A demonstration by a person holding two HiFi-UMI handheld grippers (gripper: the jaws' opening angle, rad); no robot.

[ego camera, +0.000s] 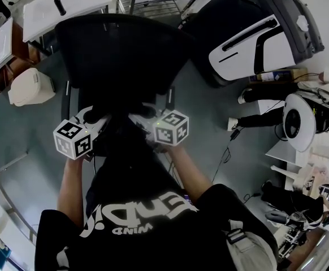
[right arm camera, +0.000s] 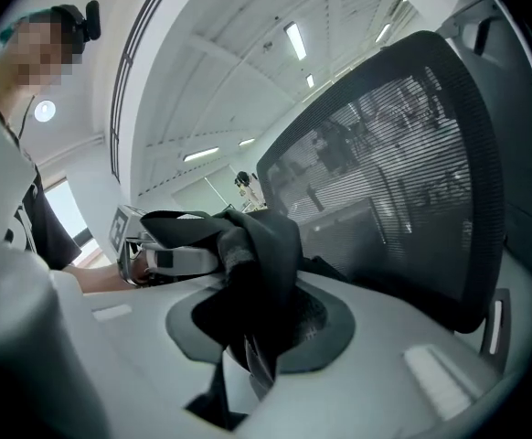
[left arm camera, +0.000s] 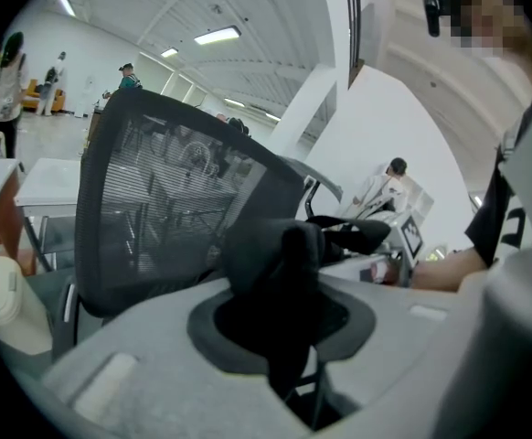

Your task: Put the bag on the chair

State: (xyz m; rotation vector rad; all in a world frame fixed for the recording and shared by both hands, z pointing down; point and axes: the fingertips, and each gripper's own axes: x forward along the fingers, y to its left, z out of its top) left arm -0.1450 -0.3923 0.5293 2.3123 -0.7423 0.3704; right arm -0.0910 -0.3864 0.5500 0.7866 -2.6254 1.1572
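A black mesh office chair (ego camera: 119, 55) stands straight ahead, its back towards me. Between my two grippers hangs a black fabric bag (ego camera: 122, 139), hard to tell from the person's dark shirt below it. My left gripper (ego camera: 96, 130) is shut on a bunch of the bag's fabric (left arm camera: 280, 254), with the chair's mesh back (left arm camera: 156, 208) just behind it. My right gripper (ego camera: 148, 123) is shut on another bunch of the bag (right arm camera: 257, 263), beside the chair back (right arm camera: 403, 181). A black strap (right arm camera: 179, 227) runs across to the left gripper (right arm camera: 156, 256). The chair's seat is hidden.
A white bin (ego camera: 31, 86) stands on the floor left of the chair. White tables (ego camera: 68, 1) lie beyond it. A large black-and-white machine (ego camera: 260, 38) stands at the right, with a round white device (ego camera: 299, 121) and cables below it. People (left arm camera: 5, 80) stand far off.
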